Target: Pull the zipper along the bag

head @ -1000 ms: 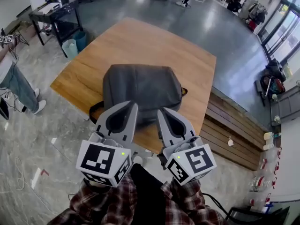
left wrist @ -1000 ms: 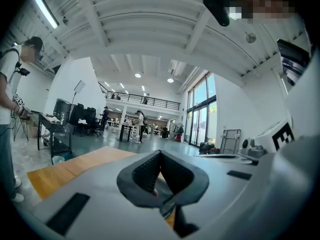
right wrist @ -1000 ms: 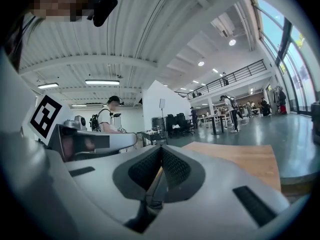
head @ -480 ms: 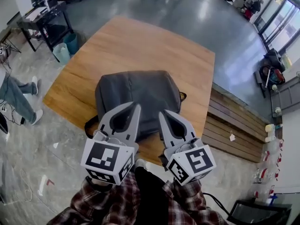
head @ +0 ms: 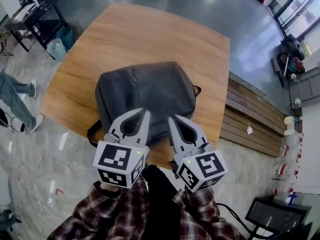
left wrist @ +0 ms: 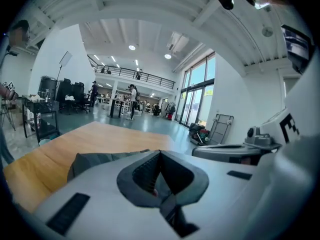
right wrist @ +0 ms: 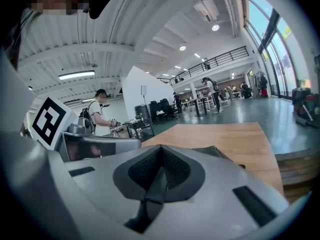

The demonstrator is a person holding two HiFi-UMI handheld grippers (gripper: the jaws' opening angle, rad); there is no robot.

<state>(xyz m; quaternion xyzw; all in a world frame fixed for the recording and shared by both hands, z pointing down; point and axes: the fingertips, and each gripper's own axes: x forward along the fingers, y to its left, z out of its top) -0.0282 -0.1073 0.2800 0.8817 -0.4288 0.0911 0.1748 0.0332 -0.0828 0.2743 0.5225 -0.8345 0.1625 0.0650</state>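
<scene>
Since one second earlier, the head view had closed in over the table, and both grippers sat slightly higher against the bag's near edge. The wooden table [head: 150,31] filled the middle of the floor. The grey bag [head: 150,86] lay flat on the table's near half, close to the edge facing the holder. The left gripper [head: 145,115] and right gripper [head: 171,120] hung side by side over that near edge, each with its jaws closed tip to tip on nothing. A dark strap [head: 92,134] looped off the table's edge at the bag's left corner.
</scene>
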